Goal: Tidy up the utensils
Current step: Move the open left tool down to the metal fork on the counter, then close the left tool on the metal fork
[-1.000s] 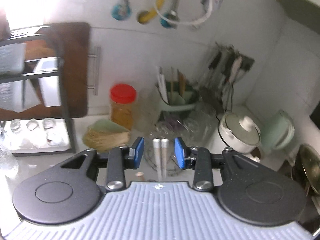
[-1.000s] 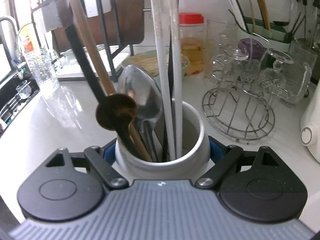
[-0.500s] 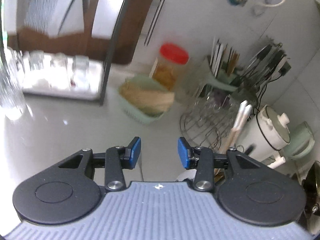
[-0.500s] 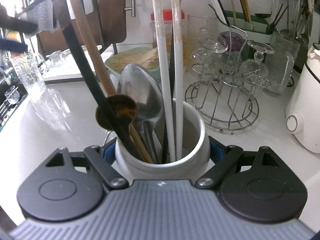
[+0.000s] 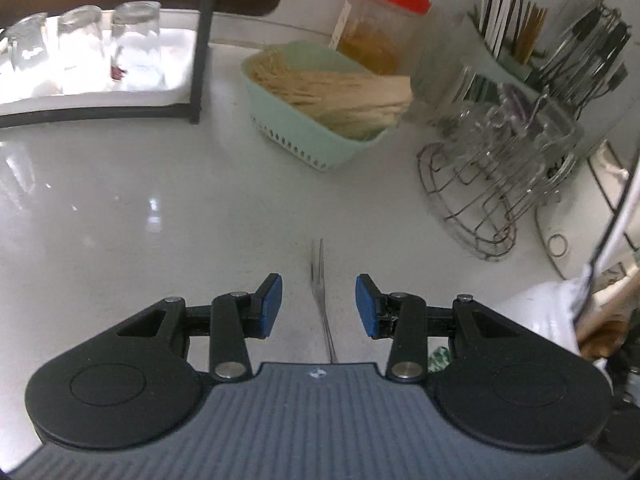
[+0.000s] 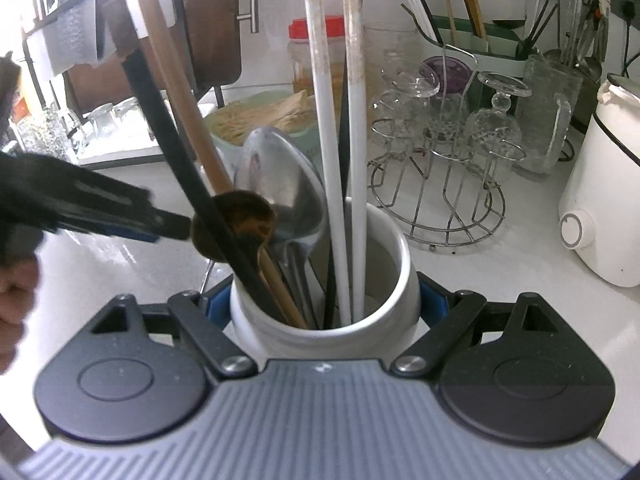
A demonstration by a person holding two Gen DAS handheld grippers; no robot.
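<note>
Since the earlier view, where the left tool [image 5: 319,306] looked out at the wall and the far clutter, it had dropped low and tipped toward the pale glossy surface [image 5: 132,208], so that a thin two-tined metal fork [image 5: 320,284] now lay directly between its blue pads [image 5: 269,306], tines pointing away and handle running back under the tool's body. Its jaws had just been opening a little and stood part-way apart with nothing gripped; the pads were well clear of the fork on both sides. The fork lay flat, which was probably the main hazard: so slim a handle on a slick top could skate or pivot under a closing pinch, or the pads could scrape the surface before catching it. To the right, the white ceramic utensil crock [image 6: 324,280] sat clamped between the right tool's [image 6: 324,304] pads, which pressed on its sides, and it already held a large steel spoon [image 6: 280,188], a wooden ladle [image 6: 234,226], long white chopsticks [image 6: 332,140] and a black-handled utensil [image 6: 176,148]. Those crowded, leaning handles could snag the fork on the way in, or the crock could tip if knocked. The left tool appeared in the right wrist view as a dark blur close beside the wooden ladle, held by a hand [image 6: 16,280] at the frame's left edge and angled downward; the right tool pointed down and forward.
</note>
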